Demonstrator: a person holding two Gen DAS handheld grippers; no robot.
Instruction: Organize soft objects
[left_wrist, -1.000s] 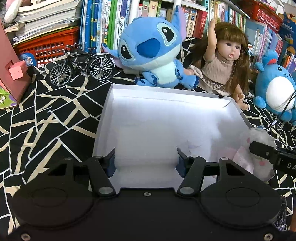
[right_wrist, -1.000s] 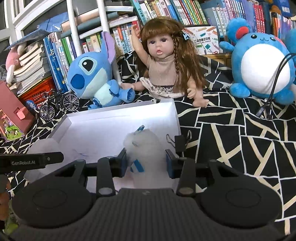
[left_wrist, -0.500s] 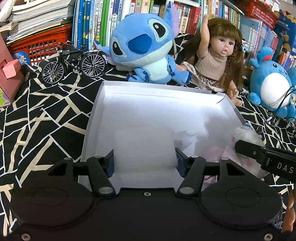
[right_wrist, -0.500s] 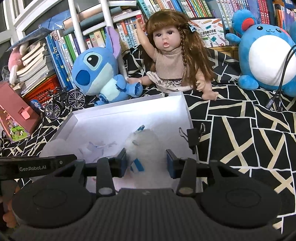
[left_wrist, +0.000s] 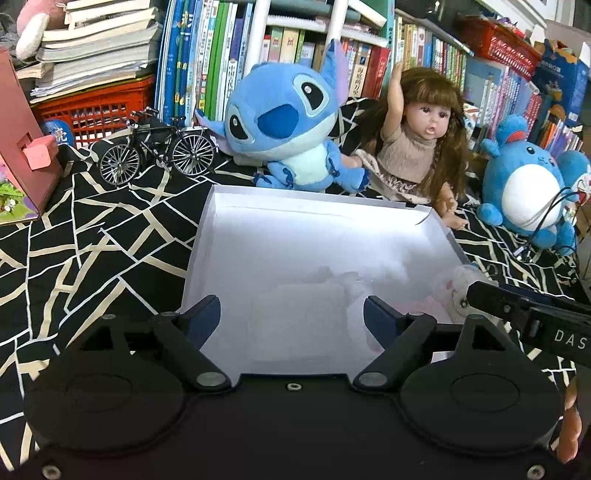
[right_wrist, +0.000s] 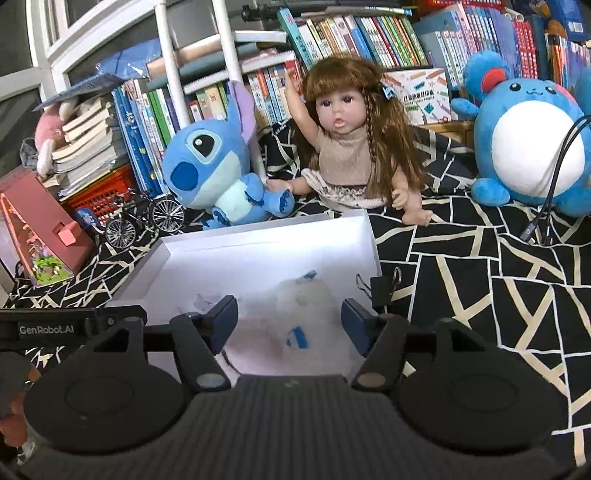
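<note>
A shallow white box (left_wrist: 317, 206) (right_wrist: 266, 232) lies on the black patterned cloth. In it rests a small white fluffy toy with blue marks (right_wrist: 306, 317), seen in the left wrist view as a pale heap (left_wrist: 448, 295) at the box's right side. My right gripper (right_wrist: 290, 321) hangs over that toy with its jaws opening; the pads stand clear of the fluff on both sides. My left gripper (left_wrist: 291, 317) is over the box's near part, jaws opening, with only a pale flat piece (left_wrist: 299, 306) lying below the gap. The right gripper's body (left_wrist: 532, 321) crosses the left wrist view at right.
Behind the box sit a blue alien plush (left_wrist: 288, 125) (right_wrist: 218, 173), a long-haired doll (left_wrist: 421, 147) (right_wrist: 351, 147) and a round blue plush (left_wrist: 532, 188) (right_wrist: 532, 136). A model bicycle (left_wrist: 159, 151), a pink toy house (right_wrist: 40, 229), a binder clip (right_wrist: 380, 284), cables (right_wrist: 550, 192) and bookshelves surround them.
Both grippers' jaws have spread wider. The right gripper has let go of the white fluffy toy, which now lies in the box. The left gripper has drawn back a little from the box.
</note>
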